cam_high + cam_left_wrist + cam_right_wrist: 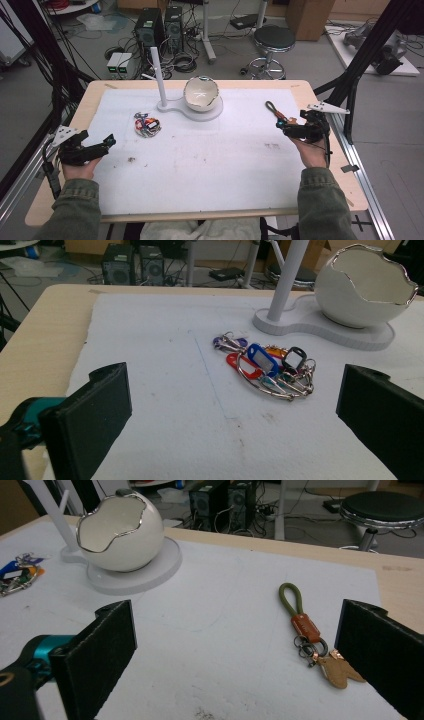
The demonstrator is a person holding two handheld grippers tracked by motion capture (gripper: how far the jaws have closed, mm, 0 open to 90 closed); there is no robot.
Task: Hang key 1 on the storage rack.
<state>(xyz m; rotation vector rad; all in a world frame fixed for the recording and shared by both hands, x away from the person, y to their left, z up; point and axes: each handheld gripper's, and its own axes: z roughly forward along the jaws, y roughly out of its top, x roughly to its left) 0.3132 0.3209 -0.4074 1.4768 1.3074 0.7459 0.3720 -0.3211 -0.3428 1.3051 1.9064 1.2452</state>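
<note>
Both grippers are resting with jaws spread wide: the left gripper (95, 146) at eight o'clock, the right gripper (290, 127) at three. A bunch of tagged keys (267, 370) is lying ahead of the left; an olive loop keychain (306, 625) is lying before the right.

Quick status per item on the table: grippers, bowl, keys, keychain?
left gripper: open, holding nothing, off the mat's left edge
right gripper: open, holding nothing, beside the keychain
egg-shaped bowl: upright on its white stand, looks empty
bunch of key tags: lying loose on the mat, untouched
green loop keychain: lying flat on the mat, not gripped
</note>
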